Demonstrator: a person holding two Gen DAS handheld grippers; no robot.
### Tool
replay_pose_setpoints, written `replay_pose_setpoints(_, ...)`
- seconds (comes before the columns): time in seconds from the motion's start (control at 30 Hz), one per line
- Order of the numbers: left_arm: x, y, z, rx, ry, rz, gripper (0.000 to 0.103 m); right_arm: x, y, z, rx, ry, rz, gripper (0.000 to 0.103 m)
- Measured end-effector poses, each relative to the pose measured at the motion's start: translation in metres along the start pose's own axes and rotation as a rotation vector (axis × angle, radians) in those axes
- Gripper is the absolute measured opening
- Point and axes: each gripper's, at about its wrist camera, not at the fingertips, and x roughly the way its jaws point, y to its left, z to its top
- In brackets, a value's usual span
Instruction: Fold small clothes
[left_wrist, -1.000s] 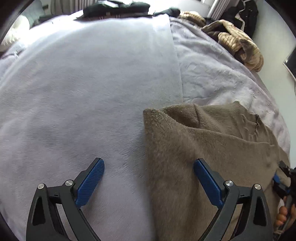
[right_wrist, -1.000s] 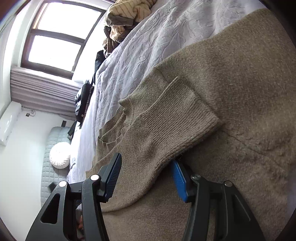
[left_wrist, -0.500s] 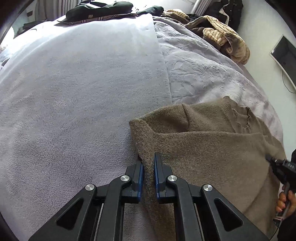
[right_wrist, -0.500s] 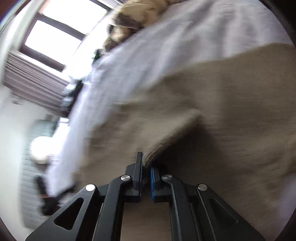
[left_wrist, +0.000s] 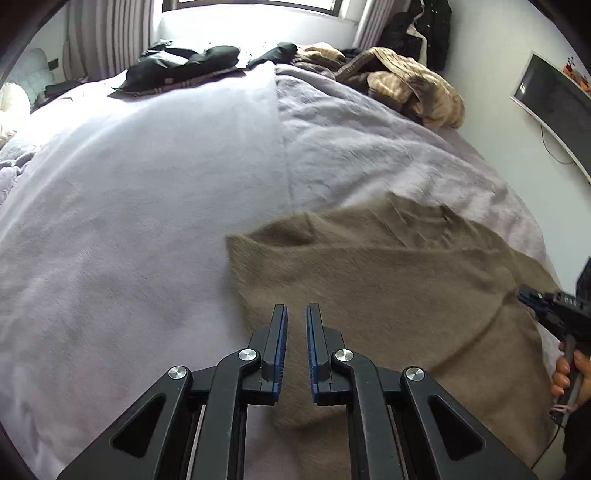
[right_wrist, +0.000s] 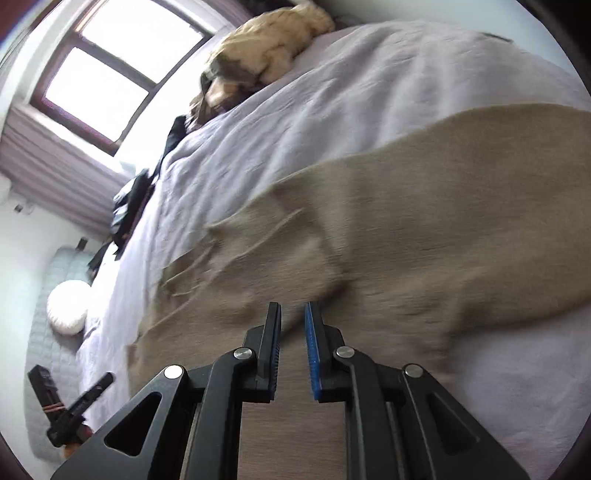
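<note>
A brown knitted sweater (left_wrist: 388, 280) lies on the pale lilac bed cover, also in the right wrist view (right_wrist: 424, 221). My left gripper (left_wrist: 296, 314) is above the sweater's left edge, its jaws nearly closed with a narrow gap, and sweater fabric runs up between the blue pads. My right gripper (right_wrist: 292, 314) stands the same way over the sweater's other side, with fabric rising between its pads. The right gripper also shows at the right edge of the left wrist view (left_wrist: 554, 314), the left gripper low left in the right wrist view (right_wrist: 70, 413).
The bed cover (left_wrist: 129, 221) stretches wide to the left. Dark clothes (left_wrist: 184, 66) and a tan striped heap (left_wrist: 406, 88) lie at the far end under the window. A screen (left_wrist: 554, 99) hangs on the right wall. A white cushion (right_wrist: 68, 306) sits beside the bed.
Both grippers went from wide open to shut on the sweater's edges, then rose and pulled back with the fabric; the right wrist view swung and blurred.
</note>
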Motion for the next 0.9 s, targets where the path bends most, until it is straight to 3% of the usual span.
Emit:
replay_pose_setpoints(0.03,0.002,-0.006,-0.007,0.014,0.015,0.003,0.012,0.006,0.0,-0.002,0.034,0.028,0.026,0.034)
replay_pose_setpoints(0.07,0.003,-0.01,-0.012,0.021,0.023,0.01,0.012,0.01,-0.002,-0.006,0.064,0.047,0.04,0.058)
replay_pose_setpoints(0.1,0.004,-0.014,-0.019,0.031,0.032,0.021,0.012,0.013,-0.005,-0.012,0.085,0.059,0.048,0.066)
replay_pose_setpoints(0.37,-0.01,-0.018,-0.081,0.172,0.05,0.172,0.012,0.022,-0.011,-0.014,0.118,0.063,0.084,0.068)
replay_pose_setpoints(0.57,0.002,-0.03,-0.083,0.185,0.04,0.169,0.012,0.021,-0.017,-0.016,0.145,0.049,0.095,0.068)
replay_pose_setpoints(0.67,0.005,-0.043,-0.081,0.225,0.01,0.204,0.012,0.023,-0.02,-0.014,0.173,0.04,0.101,0.068)
replay_pose_setpoints(0.7,0.005,-0.044,-0.08,0.224,0.001,0.212,0.012,0.026,-0.019,-0.011,0.181,0.038,0.103,0.067)
replay_pose_setpoints(0.73,0.007,-0.042,-0.078,0.206,-0.01,0.226,0.012,0.03,-0.018,-0.009,0.183,0.038,0.104,0.055)
replay_pose_setpoints(0.77,0.009,-0.039,-0.075,0.19,-0.01,0.226,0.012,0.034,-0.017,-0.008,0.181,0.045,0.096,0.013)
replay_pose_setpoints(0.8,0.012,-0.033,-0.074,0.163,-0.006,0.209,0.012,0.039,-0.016,-0.008,0.189,0.068,0.077,0.008)
replay_pose_setpoints(0.9,0.009,-0.021,-0.075,0.127,-0.014,0.166,0.012,0.032,-0.012,-0.013,0.166,0.058,0.097,0.007)
